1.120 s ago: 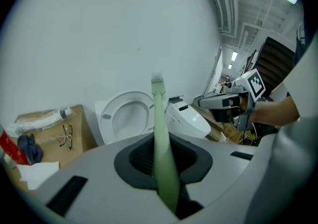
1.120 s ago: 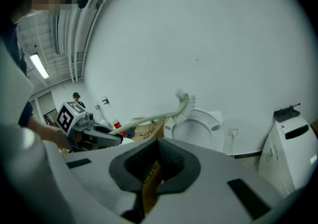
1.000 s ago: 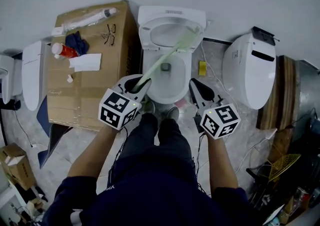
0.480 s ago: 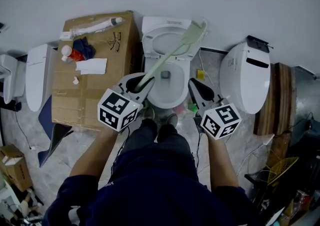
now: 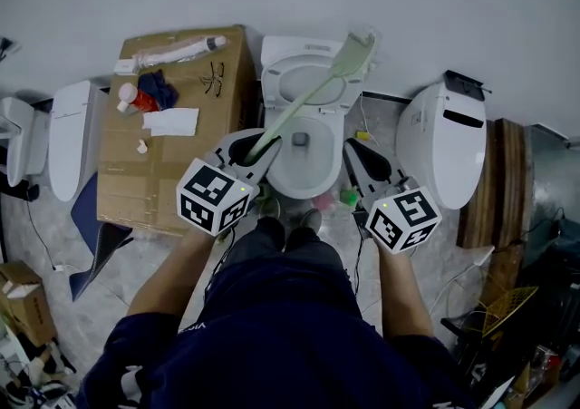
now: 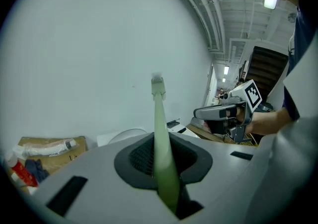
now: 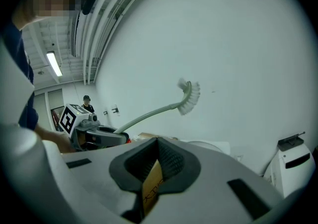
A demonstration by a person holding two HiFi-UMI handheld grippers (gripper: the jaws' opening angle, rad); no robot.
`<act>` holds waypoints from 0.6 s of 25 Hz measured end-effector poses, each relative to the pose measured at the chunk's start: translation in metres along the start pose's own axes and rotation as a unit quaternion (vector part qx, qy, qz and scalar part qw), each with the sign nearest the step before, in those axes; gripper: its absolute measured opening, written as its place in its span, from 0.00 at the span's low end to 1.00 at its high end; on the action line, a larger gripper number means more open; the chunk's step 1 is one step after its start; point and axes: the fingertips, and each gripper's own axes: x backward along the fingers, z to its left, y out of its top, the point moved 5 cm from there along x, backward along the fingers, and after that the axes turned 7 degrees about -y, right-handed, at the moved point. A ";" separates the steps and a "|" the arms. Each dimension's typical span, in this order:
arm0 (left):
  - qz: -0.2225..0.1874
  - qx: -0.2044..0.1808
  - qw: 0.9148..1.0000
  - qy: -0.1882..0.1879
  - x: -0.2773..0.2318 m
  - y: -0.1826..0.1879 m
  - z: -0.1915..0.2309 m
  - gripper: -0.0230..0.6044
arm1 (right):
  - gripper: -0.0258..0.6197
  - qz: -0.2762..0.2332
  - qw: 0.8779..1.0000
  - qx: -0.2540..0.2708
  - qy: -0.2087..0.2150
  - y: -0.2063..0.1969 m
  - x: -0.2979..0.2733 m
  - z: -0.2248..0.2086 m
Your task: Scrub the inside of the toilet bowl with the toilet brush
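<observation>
A white toilet bowl (image 5: 290, 182) stands open against the wall, its seat (image 5: 283, 81) down. My left gripper (image 5: 261, 151) is shut on the pale green handle (image 5: 304, 103) of the toilet brush, at the bowl's front left. The brush slants up and away; its bristle head (image 5: 353, 52) hangs in the air over the tank's right corner, outside the bowl. In the left gripper view the handle (image 6: 160, 133) runs up from the shut left gripper (image 6: 161, 158). My right gripper (image 5: 353, 155) is shut at the bowl's front right; a thin tan strip (image 7: 151, 188) shows between its pads. The right gripper view shows the brush head (image 7: 190, 96).
A cardboard box (image 5: 172, 171) left of the toilet carries a tube, a red bottle, a blue cloth and paper. Another white toilet unit (image 5: 450, 140) stands on the right, wooden boards (image 5: 494, 180) beyond it. A white seat (image 5: 65, 135) lies far left. The person's feet (image 5: 290, 217) touch the bowl's base.
The brush head has lifted from the bowl's back right rim up to above the tank corner. Both grippers have stayed almost where they were.
</observation>
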 end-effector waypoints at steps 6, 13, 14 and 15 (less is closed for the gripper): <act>-0.013 -0.005 1.000 -0.006 0.002 0.010 0.002 0.14 | 0.05 -0.004 1.000 0.008 0.000 0.012 -0.002 0.004; -0.015 -0.002 1.000 -0.001 0.004 0.012 0.011 0.14 | 0.05 -0.006 1.000 0.012 0.001 0.019 -0.007 0.003; -0.015 -0.002 1.000 0.000 0.005 0.012 0.012 0.14 | 0.05 -0.004 1.000 0.012 0.001 0.019 -0.007 0.004; -0.015 -0.002 1.000 0.000 0.005 0.012 0.012 0.14 | 0.05 -0.003 1.000 0.012 0.001 0.018 -0.008 0.004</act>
